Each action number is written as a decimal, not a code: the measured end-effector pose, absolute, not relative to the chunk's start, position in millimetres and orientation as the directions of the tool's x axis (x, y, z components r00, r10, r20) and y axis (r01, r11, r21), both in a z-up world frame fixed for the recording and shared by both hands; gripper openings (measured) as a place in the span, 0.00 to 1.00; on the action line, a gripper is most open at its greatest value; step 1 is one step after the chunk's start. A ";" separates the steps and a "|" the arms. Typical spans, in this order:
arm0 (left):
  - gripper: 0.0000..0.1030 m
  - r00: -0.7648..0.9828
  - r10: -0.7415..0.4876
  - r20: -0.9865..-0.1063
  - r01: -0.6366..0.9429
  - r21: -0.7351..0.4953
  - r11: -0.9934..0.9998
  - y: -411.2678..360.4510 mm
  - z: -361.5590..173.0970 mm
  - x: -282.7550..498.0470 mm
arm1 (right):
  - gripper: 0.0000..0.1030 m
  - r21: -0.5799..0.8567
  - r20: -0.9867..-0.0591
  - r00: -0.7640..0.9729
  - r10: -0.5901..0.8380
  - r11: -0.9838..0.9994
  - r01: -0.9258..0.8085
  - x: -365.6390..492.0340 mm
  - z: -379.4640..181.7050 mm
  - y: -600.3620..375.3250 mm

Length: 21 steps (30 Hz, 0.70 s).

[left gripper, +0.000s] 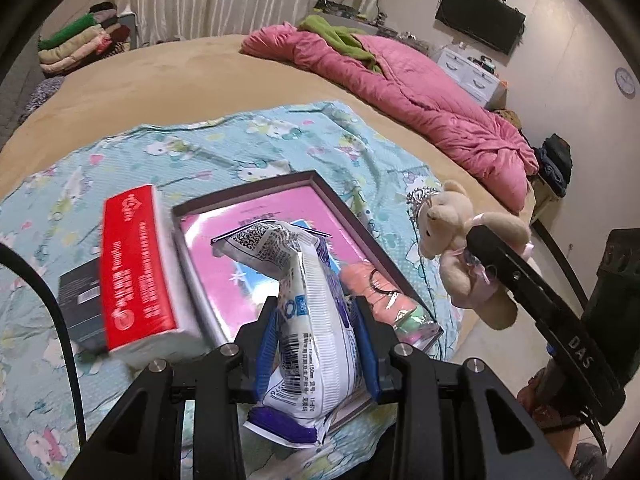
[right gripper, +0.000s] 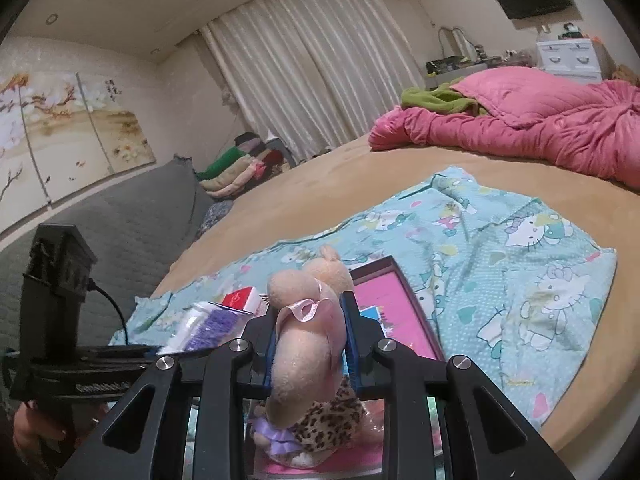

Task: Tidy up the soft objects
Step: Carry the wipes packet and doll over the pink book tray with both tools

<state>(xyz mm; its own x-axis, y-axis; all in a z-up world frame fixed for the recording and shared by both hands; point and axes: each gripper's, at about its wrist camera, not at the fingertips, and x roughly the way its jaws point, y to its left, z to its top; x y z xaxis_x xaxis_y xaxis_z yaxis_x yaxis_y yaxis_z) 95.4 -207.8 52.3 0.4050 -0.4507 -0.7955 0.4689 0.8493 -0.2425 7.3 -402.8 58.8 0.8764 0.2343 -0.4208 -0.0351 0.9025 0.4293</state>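
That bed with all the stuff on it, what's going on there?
A person is tidying soft things on a bed, with a handheld gripper in each hand. The left gripper is shut on a white and purple plastic packet, held over a shallow box with a pink inside. The right gripper is shut on a beige teddy bear beside that box. A red tissue pack lies on the cartoon blanket.
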 end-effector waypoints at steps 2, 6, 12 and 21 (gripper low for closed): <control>0.35 0.379 -0.458 -0.804 0.472 -0.258 0.843 -215.8 45.1 104.0 | 0.27 0.441 -0.424 0.874 0.237 0.897 -0.028 9.7 55.8 -405.0; 0.35 0.328 -0.476 -0.816 0.467 -0.297 0.833 -228.4 32.5 118.8 | 0.27 0.455 -0.431 0.871 0.235 0.890 -0.015 14.0 49.1 -409.2; 0.35 0.279 -0.473 -0.836 0.453 -0.320 0.832 -242.1 11.9 132.2 | 0.27 0.484 -0.438 0.868 0.235 0.875 0.008 20.9 40.3 -416.7; 0.35 0.226 -0.461 -0.858 0.428 -0.338 0.838 -249.7 -18.3 145.8 | 0.27 0.495 -0.475 0.849 0.231 0.868 0.041 36.9 22.8 -417.7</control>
<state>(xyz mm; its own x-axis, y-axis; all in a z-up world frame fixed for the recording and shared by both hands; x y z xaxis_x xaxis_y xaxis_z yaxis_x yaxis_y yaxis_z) 145.8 -249.7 -18.3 0.2256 -0.4613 -0.8581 0.4285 0.8380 -0.3378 36.9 -417.7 22.8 0.8488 0.2314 -0.4754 0.0406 0.8680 0.4949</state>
